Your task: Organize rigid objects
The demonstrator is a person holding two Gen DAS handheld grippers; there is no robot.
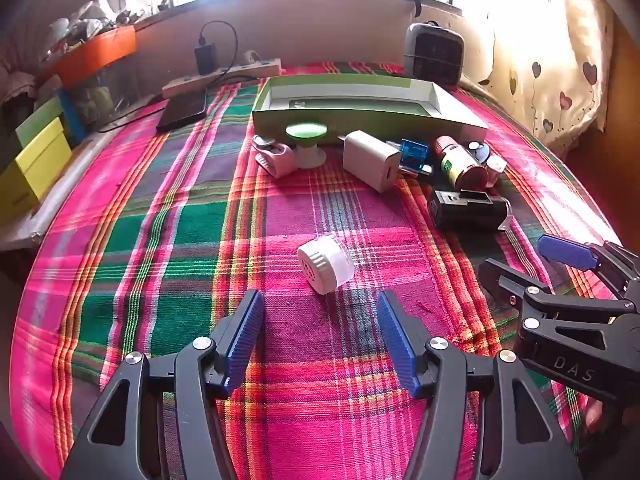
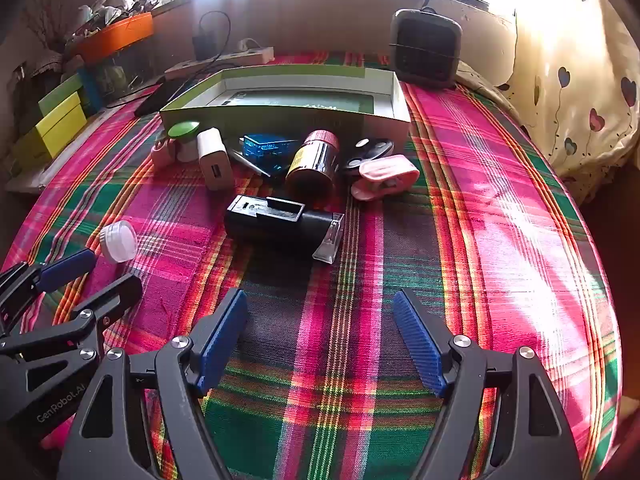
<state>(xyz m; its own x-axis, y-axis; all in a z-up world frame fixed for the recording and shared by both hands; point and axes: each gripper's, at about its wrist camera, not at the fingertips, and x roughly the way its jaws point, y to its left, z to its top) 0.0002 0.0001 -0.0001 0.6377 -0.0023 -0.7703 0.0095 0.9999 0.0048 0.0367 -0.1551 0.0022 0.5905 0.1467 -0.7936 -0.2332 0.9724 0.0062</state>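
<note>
A small white jar [image 1: 325, 264] lies on its side on the plaid cloth, just beyond my open, empty left gripper [image 1: 320, 312]; it also shows in the right wrist view [image 2: 119, 241]. My right gripper [image 2: 320, 312] is open and empty, short of a black box [image 2: 280, 220] with a clear clip [image 2: 330, 242]. Further on lie a white charger [image 2: 215, 164], a blue case [image 2: 266, 148], a red-capped bottle [image 2: 314, 164], a pink clip [image 2: 384, 178] and a green-topped spool [image 2: 184, 136]. An open green box [image 2: 280, 114] stands behind them.
A small heater [image 2: 426, 46] stands at the back right. A power strip [image 1: 224, 74] with a plugged charger and a dark phone [image 1: 182, 110] lie at the back left. Yellow and green boxes [image 1: 36, 156] line the left edge. A pillow [image 2: 580, 80] is on the right.
</note>
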